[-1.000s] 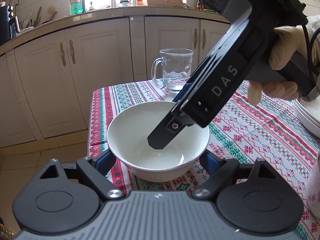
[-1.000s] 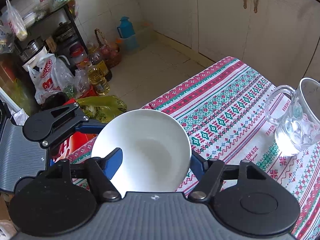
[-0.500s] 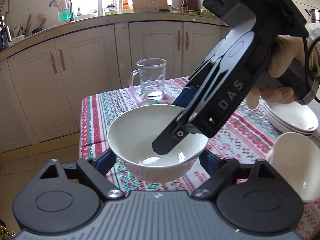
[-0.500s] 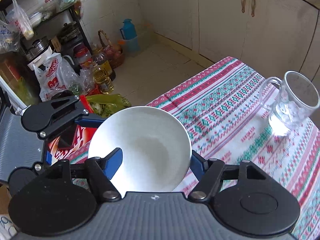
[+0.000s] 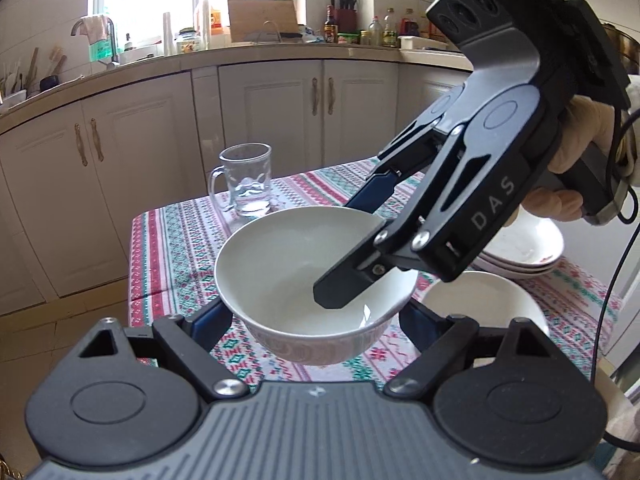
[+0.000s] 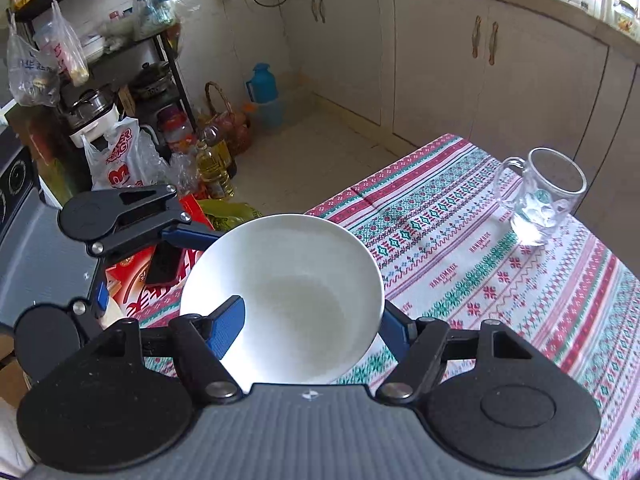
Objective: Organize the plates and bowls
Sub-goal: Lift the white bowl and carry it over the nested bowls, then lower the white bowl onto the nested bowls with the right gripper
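Two grippers: both closed on one white bowl (image 5: 288,256), which is held clear of the table at its near end
Left gripper (image 5: 316,320): blue-padded fingers clasp the bowl's outer wall low down, one on each side
Right gripper (image 6: 310,328): reaches in from the right, pointing steeply down; one finger sits inside the bowl, the other outside the rim, the wall pinched between them
Hand (image 5: 576,148): gloved, wrapped around the right gripper's handle
Bowl: upright, nothing in it, patterned band around its outside
Table: covered with a red, green and white patterned tablecloth (image 5: 176,248)
Second bowl (image 5: 480,300): white, on the cloth just to the right of the held one
Plates (image 5: 528,248): a short white stack behind the second bowl
Glass mug (image 5: 248,184): stands upright near the table's far end, apart from the crockery
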